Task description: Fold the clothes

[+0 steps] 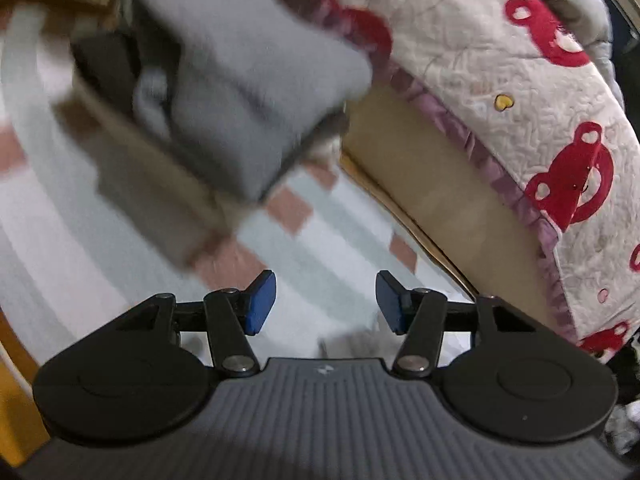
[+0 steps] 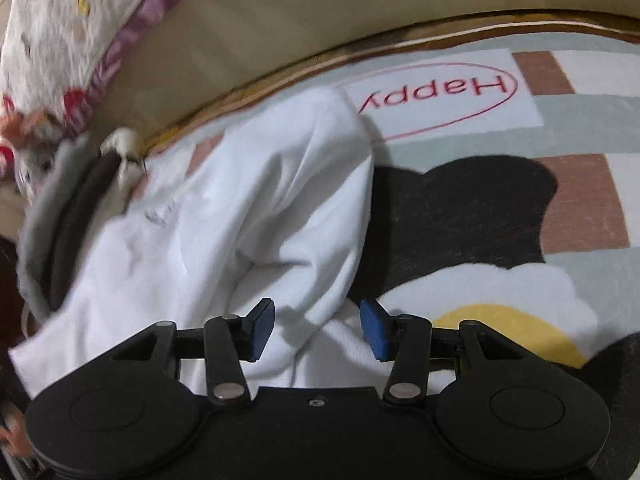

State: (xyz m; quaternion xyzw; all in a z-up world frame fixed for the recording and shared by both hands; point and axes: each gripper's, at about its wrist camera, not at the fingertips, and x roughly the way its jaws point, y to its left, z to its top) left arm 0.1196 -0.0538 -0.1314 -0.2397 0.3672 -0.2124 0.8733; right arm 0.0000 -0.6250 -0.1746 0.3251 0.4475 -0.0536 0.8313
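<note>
My right gripper (image 2: 317, 330) is spread wide with nothing in it, right over the white garment (image 2: 240, 220) crumpled on the patterned rug (image 2: 580, 128), while only my left gripper (image 1: 325, 302), also gaping and empty, sees a blurry grey folded garment (image 1: 248, 92) ahead beside the bear-print quilt (image 1: 520, 92).

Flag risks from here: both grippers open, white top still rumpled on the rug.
1. The right gripper straddles a bunched fold of the white top; closing now may pinch several layers.
2. The left gripper is open over bare rug, away from any garment.
3. The grey folded garment overhangs its box and may slide off.
</note>
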